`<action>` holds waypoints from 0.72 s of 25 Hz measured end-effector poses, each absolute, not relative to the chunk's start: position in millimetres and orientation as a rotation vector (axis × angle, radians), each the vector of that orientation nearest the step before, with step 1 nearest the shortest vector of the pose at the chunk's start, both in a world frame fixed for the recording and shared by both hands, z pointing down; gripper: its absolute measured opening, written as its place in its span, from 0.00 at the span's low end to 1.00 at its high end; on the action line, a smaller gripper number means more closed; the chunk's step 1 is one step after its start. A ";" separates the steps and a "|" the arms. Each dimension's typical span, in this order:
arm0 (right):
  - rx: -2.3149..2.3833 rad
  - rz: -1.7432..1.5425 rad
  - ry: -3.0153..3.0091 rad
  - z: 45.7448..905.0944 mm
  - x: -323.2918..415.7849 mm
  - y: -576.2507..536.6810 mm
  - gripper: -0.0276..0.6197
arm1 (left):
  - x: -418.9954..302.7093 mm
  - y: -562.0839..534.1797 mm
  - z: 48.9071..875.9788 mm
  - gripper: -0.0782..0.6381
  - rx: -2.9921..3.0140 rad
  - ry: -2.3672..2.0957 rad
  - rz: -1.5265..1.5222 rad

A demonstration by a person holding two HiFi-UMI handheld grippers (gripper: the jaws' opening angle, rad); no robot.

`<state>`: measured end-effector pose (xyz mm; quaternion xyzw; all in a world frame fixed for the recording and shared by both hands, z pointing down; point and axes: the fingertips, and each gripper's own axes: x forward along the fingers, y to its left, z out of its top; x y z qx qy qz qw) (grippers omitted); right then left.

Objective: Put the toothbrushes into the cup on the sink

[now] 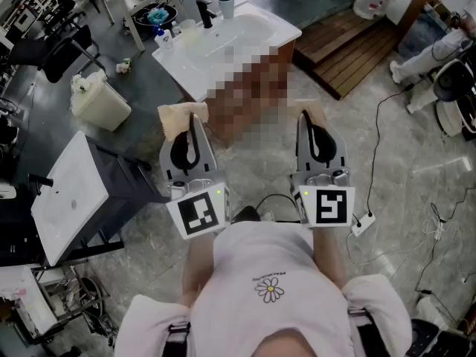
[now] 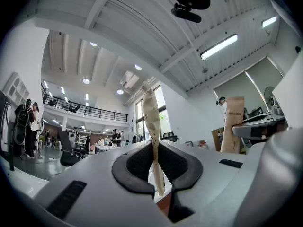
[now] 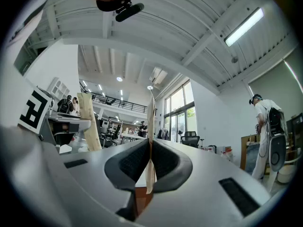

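Note:
The white sink (image 1: 285, 31) stands far ahead in the head view, with a black tap (image 1: 203, 12) and the cup (image 1: 225, 6) on its back rim. My left gripper (image 1: 191, 134) is shut on a tan paper-wrapped toothbrush (image 1: 181, 117), held well short of the sink. My right gripper (image 1: 315, 134) is shut on a second wrapped toothbrush (image 1: 308, 110). In the left gripper view the wrapper (image 2: 152, 122) stands upright, pinched between the dark pads of the left gripper (image 2: 156, 167). The right gripper view shows its wrapper (image 3: 150, 126) edge-on, clamped in the right gripper (image 3: 149, 167). Both grippers tilt slightly up.
A cream bin (image 1: 101, 103) and a loose white basin panel (image 1: 67, 195) lie to the left. A wooden pallet (image 1: 349, 47) lies right of the sink. A cable and power strip (image 1: 364, 223) run over the floor at right, where a person (image 1: 435, 50) stands.

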<state>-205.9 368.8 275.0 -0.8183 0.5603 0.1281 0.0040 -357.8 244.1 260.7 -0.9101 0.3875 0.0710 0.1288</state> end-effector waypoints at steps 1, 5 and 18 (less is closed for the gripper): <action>-2.565 0.401 1.756 275.5 -205.1 368.2 0.07 | -357.3 242.8 260.6 0.16 -2.649 1.130 0.211; -2.549 0.416 1.739 272.8 -202.0 367.6 0.07 | -354.3 240.3 258.8 0.16 -2.647 1.124 0.220; -2.536 0.345 1.711 285.4 -182.2 369.0 0.07 | -337.3 241.6 263.1 0.16 -2.687 1.092 0.229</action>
